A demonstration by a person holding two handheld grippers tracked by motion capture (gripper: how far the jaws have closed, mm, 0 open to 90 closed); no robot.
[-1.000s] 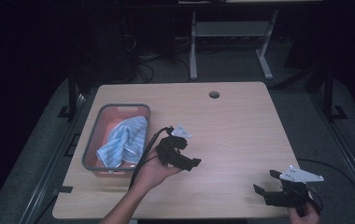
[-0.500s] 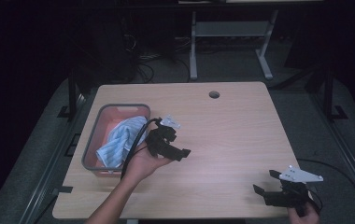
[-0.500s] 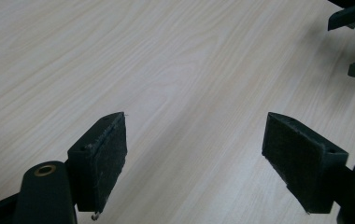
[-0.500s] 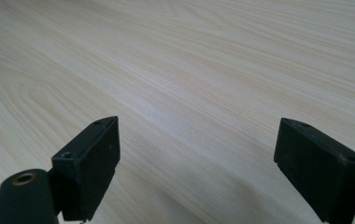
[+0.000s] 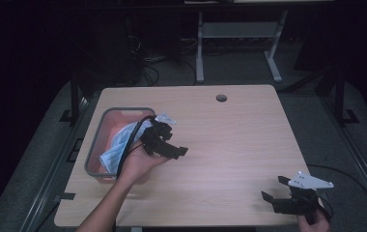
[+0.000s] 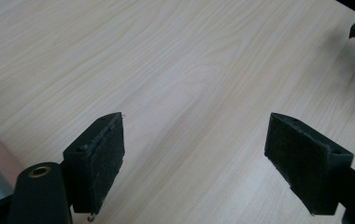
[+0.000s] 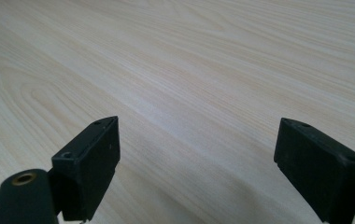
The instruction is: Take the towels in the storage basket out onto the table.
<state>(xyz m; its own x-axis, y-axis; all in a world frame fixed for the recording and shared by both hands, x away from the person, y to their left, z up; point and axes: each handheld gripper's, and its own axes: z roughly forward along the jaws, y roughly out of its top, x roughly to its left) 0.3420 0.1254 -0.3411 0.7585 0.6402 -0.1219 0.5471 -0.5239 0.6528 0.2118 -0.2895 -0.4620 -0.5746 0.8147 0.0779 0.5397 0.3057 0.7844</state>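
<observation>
Overhead, the left gripper hangs just beside a grey tray holding crumpled blue cloth; its fingers have just been opening, nothing between them. Right gripper rests apart-fingered, empty, near the tabletop corner. Best: withdraw clear of the rim.

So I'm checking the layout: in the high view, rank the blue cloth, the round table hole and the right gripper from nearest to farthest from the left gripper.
1. Blue cloth, in the grey bin beside the left gripper.
2. Round table hole, at the table's far edge.
3. Right gripper, at the near right corner.
</observation>
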